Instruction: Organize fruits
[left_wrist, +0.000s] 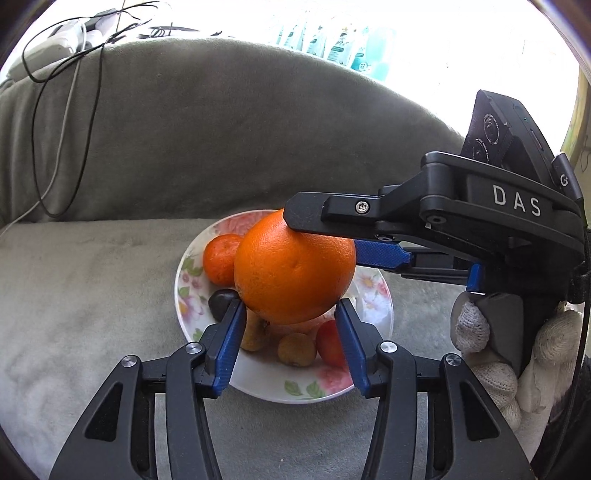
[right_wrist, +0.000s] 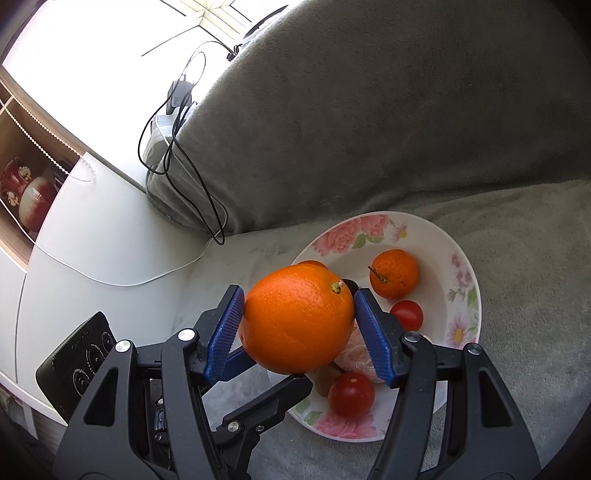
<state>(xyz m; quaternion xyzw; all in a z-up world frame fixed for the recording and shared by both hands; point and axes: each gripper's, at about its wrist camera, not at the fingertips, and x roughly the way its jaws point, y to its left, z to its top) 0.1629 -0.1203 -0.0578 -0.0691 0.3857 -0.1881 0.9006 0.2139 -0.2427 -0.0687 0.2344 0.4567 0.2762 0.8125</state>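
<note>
A large orange (left_wrist: 293, 267) hangs above a floral plate (left_wrist: 376, 299) on a grey sofa seat. My right gripper (right_wrist: 297, 323) is shut on the orange (right_wrist: 297, 319), its blue pads (right_wrist: 225, 332) pressed on both sides; it enters the left wrist view from the right (left_wrist: 325, 225). My left gripper (left_wrist: 290, 343) is open just below the orange, its pads (left_wrist: 231, 347) flanking the fruit's underside, with gaps on both sides. On the plate (right_wrist: 463, 291) lie a mandarin (right_wrist: 394, 273), two red tomatoes (right_wrist: 351, 394), a peeled citrus piece (right_wrist: 356, 356), a dark fruit (left_wrist: 221, 301) and small tan fruits (left_wrist: 296, 349).
The grey sofa backrest (left_wrist: 221, 129) rises behind the plate, with black and white cables (left_wrist: 66, 110) draped over it. A white table (right_wrist: 85, 229) and a shelf with jars (right_wrist: 26, 192) stand left of the sofa.
</note>
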